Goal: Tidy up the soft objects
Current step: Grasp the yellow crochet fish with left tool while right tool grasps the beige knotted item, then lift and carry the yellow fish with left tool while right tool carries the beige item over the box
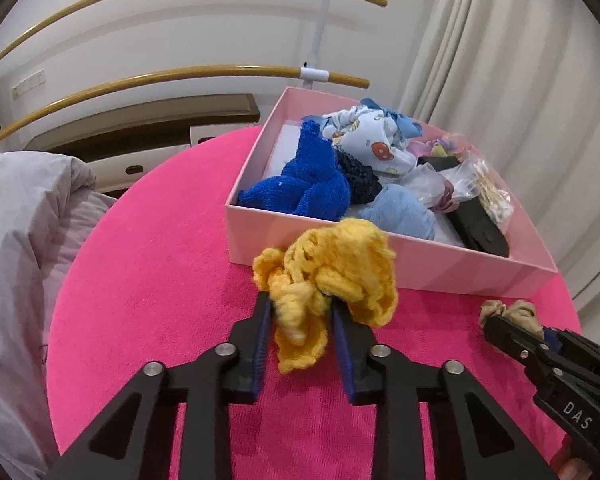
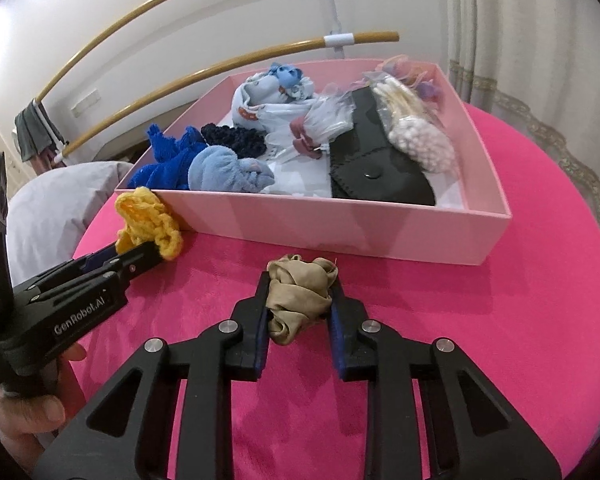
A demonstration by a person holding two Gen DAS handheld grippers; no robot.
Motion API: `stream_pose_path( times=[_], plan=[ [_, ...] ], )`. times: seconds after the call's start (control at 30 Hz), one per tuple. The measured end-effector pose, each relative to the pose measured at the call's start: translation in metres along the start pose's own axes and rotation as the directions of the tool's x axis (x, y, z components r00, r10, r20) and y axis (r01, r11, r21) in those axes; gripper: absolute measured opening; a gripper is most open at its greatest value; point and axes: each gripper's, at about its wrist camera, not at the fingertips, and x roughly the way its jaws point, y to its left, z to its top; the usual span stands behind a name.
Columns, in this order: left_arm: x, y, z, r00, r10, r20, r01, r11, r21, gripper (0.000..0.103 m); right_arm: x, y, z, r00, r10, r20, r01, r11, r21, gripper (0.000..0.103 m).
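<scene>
A yellow crocheted scrunchie (image 1: 332,280) sits between the pads of my left gripper (image 1: 300,300), which is shut on it just in front of the pink box (image 1: 380,260). From the right wrist view the same yellow scrunchie (image 2: 148,220) shows at the box's near left corner, gripped by the left gripper (image 2: 156,246). My right gripper (image 2: 300,284) is shut on a beige satin scrunchie (image 2: 300,292) that rests on the pink tablecloth (image 2: 500,320). In the left wrist view the beige scrunchie (image 1: 512,310) shows at the right, with the right gripper (image 1: 490,322) on it.
The pink box (image 2: 340,228) holds a royal-blue cloth (image 1: 308,184), a light-blue plush piece (image 2: 228,172), a navy scrunchie (image 2: 236,138), a printed baby garment (image 1: 376,140), a black pouch (image 2: 376,164) and bagged cotton swabs (image 2: 416,128). Grey bedding (image 1: 24,240) lies left of the round table; curtains hang right.
</scene>
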Motion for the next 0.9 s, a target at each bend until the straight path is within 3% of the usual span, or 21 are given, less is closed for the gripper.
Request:
stream_pose_path(
  times=[0.2, 0.9],
  plan=[
    [-0.021, 0.0, -0.006, 1.0, 0.007, 0.025, -0.007, 1.0, -0.001, 0.013, -0.016, -0.001, -0.003, 1.0, 0.011, 0.02, -0.011, 1.0, 0.004, 0.023],
    [-0.114, -0.026, -0.03, 0.998, -0.016, 0.068, 0.014, 0.999, 0.043, 0.012, -0.091, 0.01, -0.013, 0.991, 0.047, 0.123, -0.044, 0.999, -0.026, 0.023]
  ],
)
